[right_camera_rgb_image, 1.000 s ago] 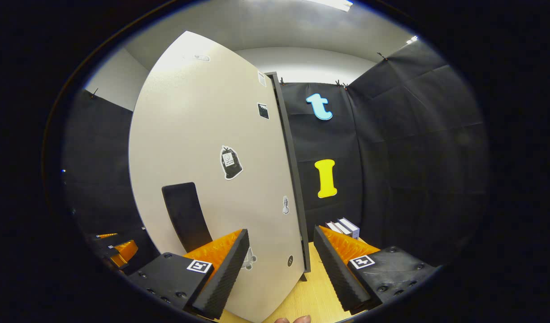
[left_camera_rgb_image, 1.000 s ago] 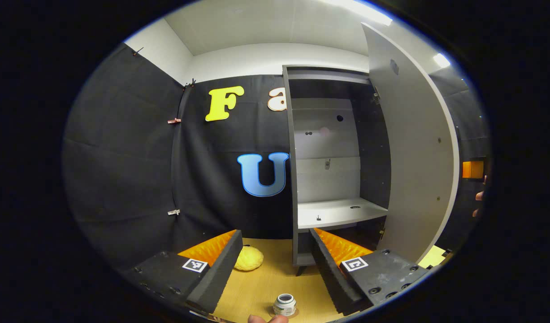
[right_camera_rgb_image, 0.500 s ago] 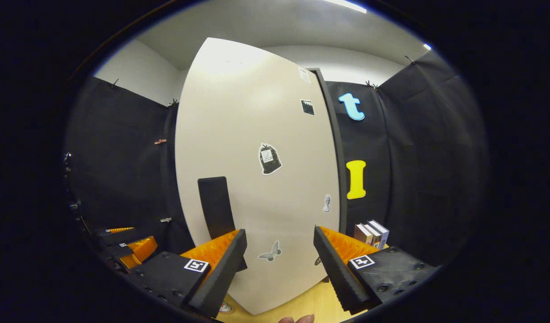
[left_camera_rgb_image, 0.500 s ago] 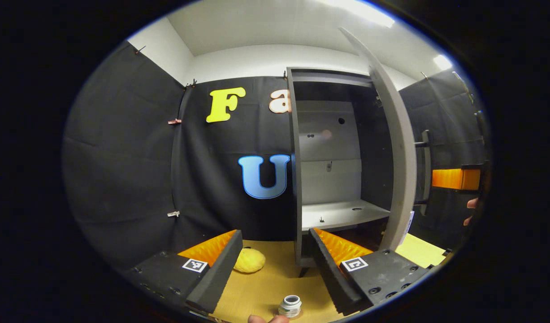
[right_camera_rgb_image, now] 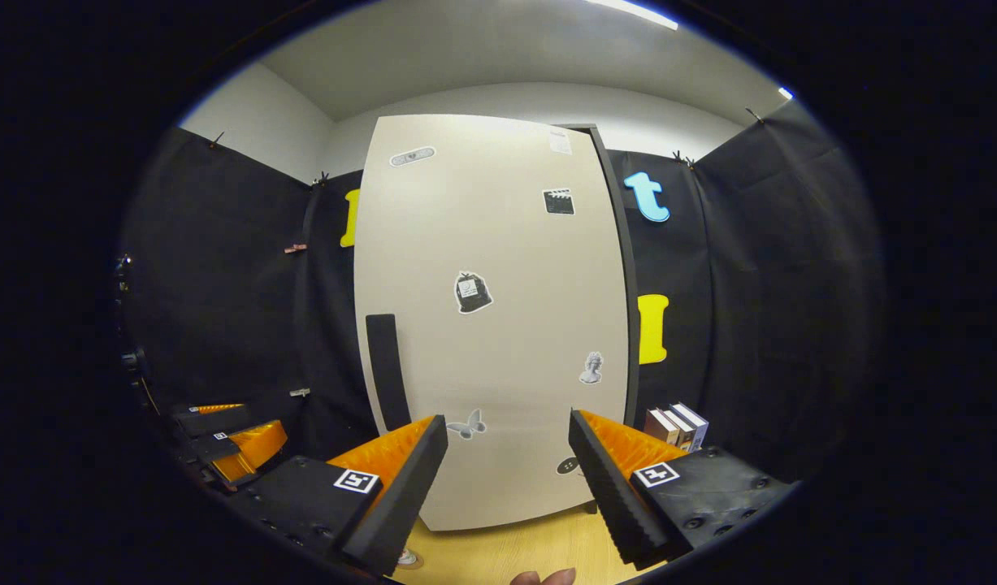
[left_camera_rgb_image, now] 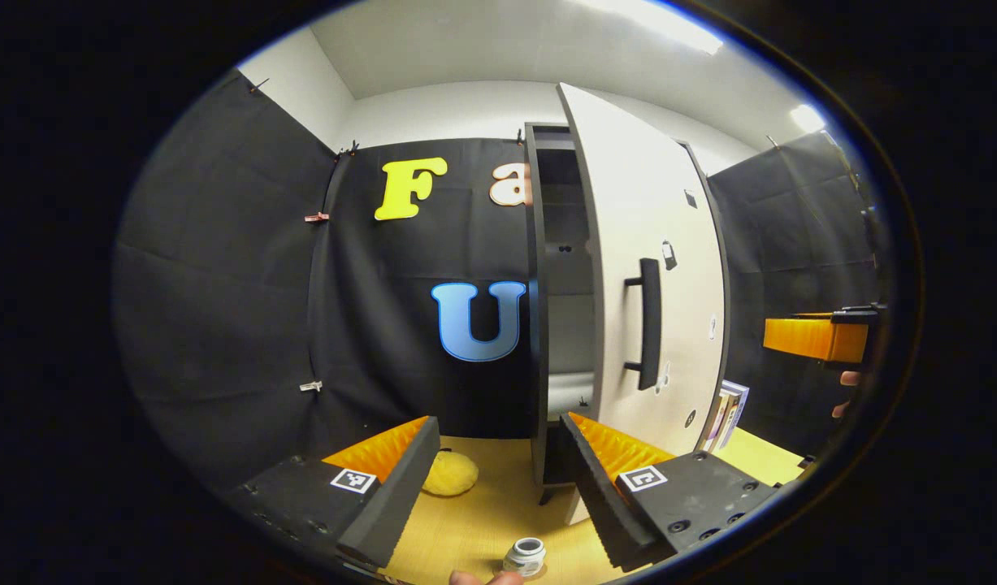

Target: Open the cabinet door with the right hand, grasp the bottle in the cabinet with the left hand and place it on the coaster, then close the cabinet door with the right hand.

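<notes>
Two claws are held wide apart and empty: the left claw [left_camera_rgb_image: 491, 479] above the table [left_camera_rgb_image: 482, 520], the right claw [right_camera_rgb_image: 506, 479] facing the cabinet door [right_camera_rgb_image: 498, 325]. The door is seen nearly shut. The bottle [left_camera_rgb_image: 524, 557] is set on the table, outside the cabinet [left_camera_rgb_image: 547, 309].

bright, even light from ceiling strip lights [left_camera_rgb_image: 661, 18], some glare there. cabinet door [right_camera_rgb_image: 498, 325] evenly lit. heavy fisheye bending at edges, pics sharp, no motion blur.
</notes>
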The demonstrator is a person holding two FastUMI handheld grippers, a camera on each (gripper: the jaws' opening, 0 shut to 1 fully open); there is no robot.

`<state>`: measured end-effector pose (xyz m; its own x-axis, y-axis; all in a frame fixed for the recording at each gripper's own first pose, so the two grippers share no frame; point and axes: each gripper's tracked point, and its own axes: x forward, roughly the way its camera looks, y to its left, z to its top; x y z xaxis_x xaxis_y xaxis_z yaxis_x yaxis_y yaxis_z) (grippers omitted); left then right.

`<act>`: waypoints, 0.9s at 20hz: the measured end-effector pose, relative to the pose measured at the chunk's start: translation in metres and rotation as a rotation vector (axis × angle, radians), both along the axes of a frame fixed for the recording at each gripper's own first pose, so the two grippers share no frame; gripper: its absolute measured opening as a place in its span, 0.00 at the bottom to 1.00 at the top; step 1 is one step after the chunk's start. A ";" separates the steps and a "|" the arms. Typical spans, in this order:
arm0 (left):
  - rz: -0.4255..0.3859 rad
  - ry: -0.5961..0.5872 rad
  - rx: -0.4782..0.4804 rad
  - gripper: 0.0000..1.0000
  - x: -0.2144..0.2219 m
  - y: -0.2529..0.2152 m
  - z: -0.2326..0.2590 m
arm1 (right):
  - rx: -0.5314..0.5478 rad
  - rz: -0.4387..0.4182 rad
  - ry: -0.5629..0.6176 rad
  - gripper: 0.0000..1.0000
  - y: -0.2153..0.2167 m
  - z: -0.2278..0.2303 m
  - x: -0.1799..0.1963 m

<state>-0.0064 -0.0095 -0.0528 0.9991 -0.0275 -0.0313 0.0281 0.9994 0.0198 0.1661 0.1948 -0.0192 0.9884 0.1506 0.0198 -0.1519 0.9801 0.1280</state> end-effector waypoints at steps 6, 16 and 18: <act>-0.020 0.003 -0.007 0.93 0.005 -0.007 0.000 | -0.015 -0.049 0.005 0.98 -0.017 -0.002 0.002; -0.038 -0.013 -0.012 0.93 0.004 -0.020 0.012 | -0.039 -0.106 0.016 0.98 -0.037 -0.010 0.001; -0.043 -0.019 -0.010 0.93 0.004 -0.023 0.016 | -0.035 -0.112 0.022 0.98 -0.040 -0.012 0.001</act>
<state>-0.0028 -0.0321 -0.0373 0.9974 -0.0710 -0.0117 0.0711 0.9974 0.0110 0.1671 0.1551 -0.0314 0.9992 0.0393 -0.0052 -0.0386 0.9947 0.0957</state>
